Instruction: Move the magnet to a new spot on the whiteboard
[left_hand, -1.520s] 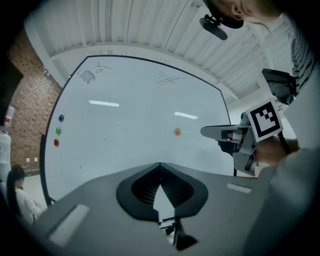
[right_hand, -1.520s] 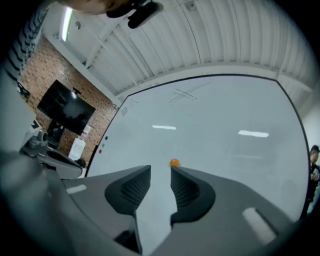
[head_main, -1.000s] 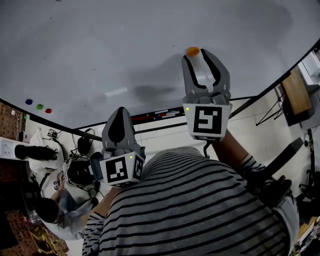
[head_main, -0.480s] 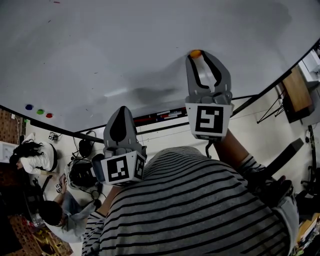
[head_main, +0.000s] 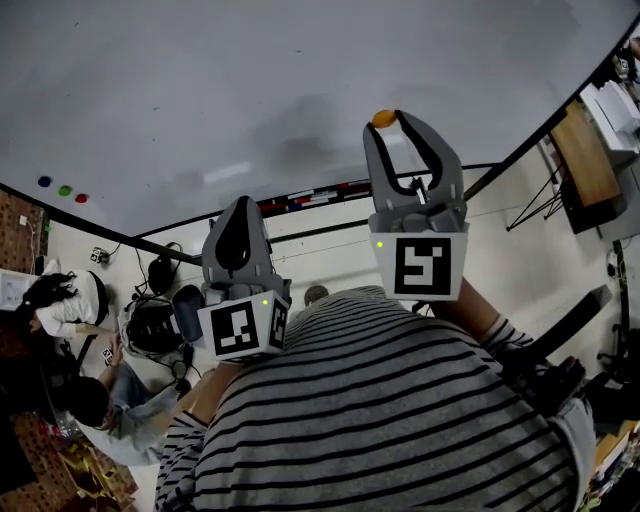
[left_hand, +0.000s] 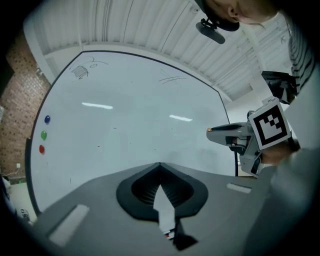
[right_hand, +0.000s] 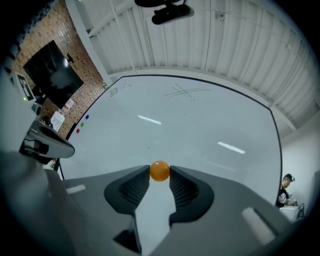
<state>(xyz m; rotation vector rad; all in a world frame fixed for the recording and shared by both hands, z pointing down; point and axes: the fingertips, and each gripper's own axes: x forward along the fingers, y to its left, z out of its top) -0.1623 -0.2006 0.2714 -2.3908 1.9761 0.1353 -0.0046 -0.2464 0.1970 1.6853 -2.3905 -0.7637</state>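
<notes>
The orange round magnet (head_main: 383, 118) (right_hand: 160, 171) sits between the fingertips of my right gripper (head_main: 386, 122) (right_hand: 160, 173), which is shut on it; both pads touch its sides. It is at the whiteboard (head_main: 250, 90) (right_hand: 200, 125), near the lower edge; I cannot tell whether it still touches the surface. My left gripper (head_main: 239, 208) (left_hand: 160, 165) is shut and empty, held lower and to the left, short of the board (left_hand: 125, 115). The right gripper (left_hand: 235, 136) also shows from the side in the left gripper view.
Blue (head_main: 44, 182), green (head_main: 65, 189) and red (head_main: 82, 198) magnets sit in a row at the board's far left. A tray with markers (head_main: 310, 197) runs under the board. People (head_main: 70, 305) and bags are on the floor at left, a wooden desk (head_main: 585, 165) at right.
The right gripper's jaws have closed from wide open round the orange magnet onto it. Both grippers now sit a little lower against the board's edge. The left gripper stays shut.
</notes>
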